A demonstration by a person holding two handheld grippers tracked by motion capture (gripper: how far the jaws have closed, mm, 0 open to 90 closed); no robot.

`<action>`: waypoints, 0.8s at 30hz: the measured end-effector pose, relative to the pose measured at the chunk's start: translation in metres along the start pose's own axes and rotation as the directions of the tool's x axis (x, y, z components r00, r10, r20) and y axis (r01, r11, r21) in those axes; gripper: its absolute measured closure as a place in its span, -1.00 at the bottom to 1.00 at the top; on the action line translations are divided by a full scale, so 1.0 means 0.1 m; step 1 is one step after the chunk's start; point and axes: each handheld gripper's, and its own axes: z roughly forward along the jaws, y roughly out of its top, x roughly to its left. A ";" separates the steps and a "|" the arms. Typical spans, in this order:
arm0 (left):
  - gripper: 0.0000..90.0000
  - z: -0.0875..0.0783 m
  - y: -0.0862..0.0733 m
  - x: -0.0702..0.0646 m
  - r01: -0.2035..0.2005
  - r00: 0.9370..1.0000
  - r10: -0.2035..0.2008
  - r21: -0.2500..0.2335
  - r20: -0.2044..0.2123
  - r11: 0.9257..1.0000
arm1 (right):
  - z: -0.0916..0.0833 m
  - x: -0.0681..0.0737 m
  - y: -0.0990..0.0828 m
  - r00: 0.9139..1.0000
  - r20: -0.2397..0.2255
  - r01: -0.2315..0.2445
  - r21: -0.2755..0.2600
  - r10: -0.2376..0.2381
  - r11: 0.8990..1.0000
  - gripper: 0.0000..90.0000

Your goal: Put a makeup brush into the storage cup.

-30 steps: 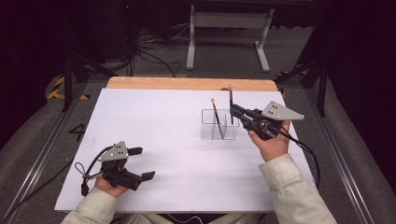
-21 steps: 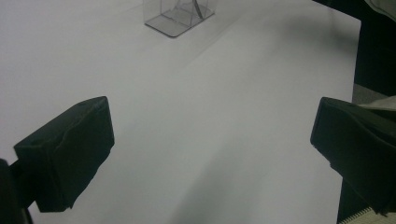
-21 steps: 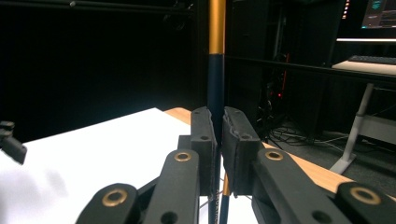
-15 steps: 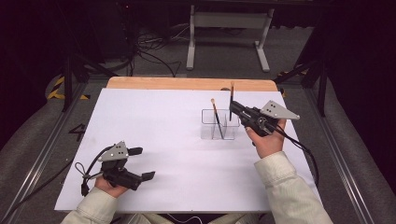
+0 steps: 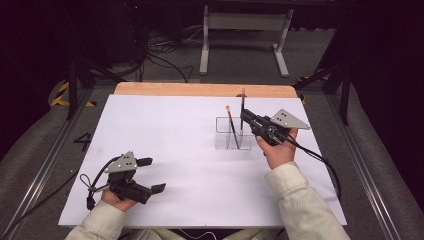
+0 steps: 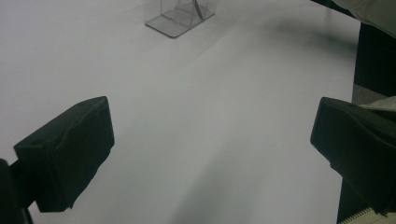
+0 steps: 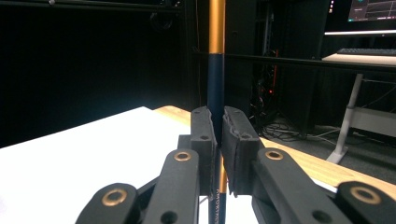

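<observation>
Table (image 5: 165,150) is wide open all round the holder (image 5: 233,134), so you've got loads of room on its left and near side; only its back and right run close to the table's edges. That clear holder looks light and tippy, so go easy on its walls. One brush (image 5: 230,122) already leans inside it. Your right gripper (image 5: 244,119) is clamped on the other brush (image 7: 215,93), upright over the holder: thin, stiff, slick handle, so keep hold mid-shaft. Left gripper (image 5: 150,175) sits wide apart, nothing in it, well off from the holder.
</observation>
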 end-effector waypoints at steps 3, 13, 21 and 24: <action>-1.00 0.00 0.00 0.00 -0.006 1.000 0.006 0.002 -0.001 1.000 | 0.04 -0.01 -0.04 1.000 0.006 -0.018 -0.002 0.018 1.000 0.86; -1.00 0.01 0.00 0.00 -0.003 1.000 0.003 0.002 -0.003 1.000 | 0.09 -0.08 -0.19 0.998 0.033 -0.047 0.027 0.046 0.999 0.85; -1.00 0.01 0.00 0.00 -0.003 1.000 0.003 0.002 -0.003 1.000 | 0.12 -0.08 -0.27 0.998 0.034 -0.055 0.051 0.053 0.997 0.85; -1.00 0.01 0.00 0.00 -0.003 1.000 0.003 0.004 -0.002 1.000 | 0.13 -0.09 -0.30 0.998 0.031 -0.061 0.065 0.059 0.996 0.85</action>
